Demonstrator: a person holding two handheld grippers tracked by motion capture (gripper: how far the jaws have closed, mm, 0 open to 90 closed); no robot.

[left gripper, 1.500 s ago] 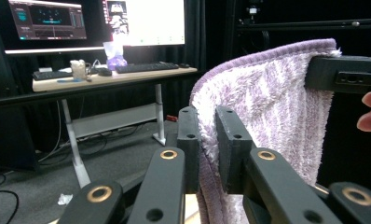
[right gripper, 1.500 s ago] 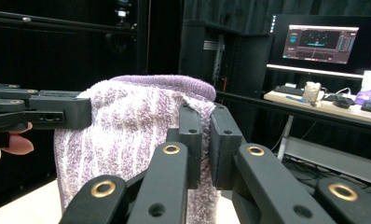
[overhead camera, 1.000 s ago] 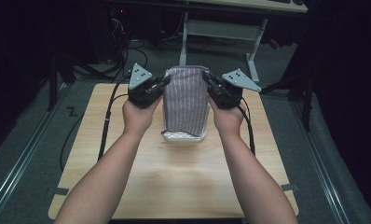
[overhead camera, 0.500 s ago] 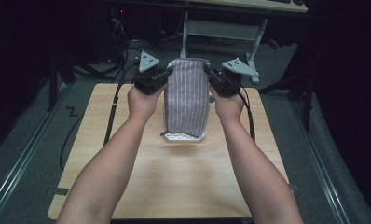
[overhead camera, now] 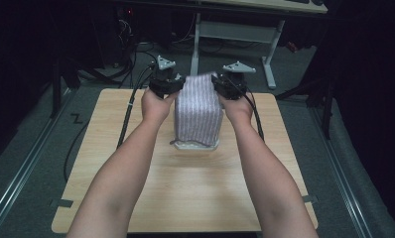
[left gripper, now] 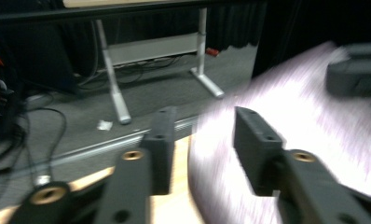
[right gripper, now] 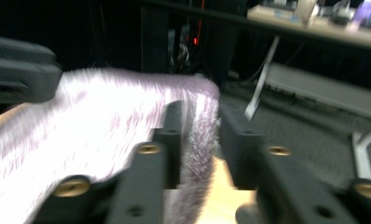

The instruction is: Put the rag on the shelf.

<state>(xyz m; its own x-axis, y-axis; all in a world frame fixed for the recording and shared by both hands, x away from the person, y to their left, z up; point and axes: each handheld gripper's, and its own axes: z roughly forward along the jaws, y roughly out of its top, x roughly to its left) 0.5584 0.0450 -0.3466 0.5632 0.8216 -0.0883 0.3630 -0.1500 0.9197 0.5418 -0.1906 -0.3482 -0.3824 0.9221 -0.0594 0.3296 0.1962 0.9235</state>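
As seen from the high view, the striped cloth (overhead camera: 198,111) hangs mid-table (overhead camera: 136,198), far edge lifted between the left gripper (overhead camera: 178,89) and right gripper (overhead camera: 216,87), lower end on the wood. Left gripper view: jaws just opened, standing apart, cloth edge (left gripper: 286,121) blurred between them, unpinched. Right gripper view: jaws likewise just opened, cloth corner (right gripper: 200,140) loose in the gap.
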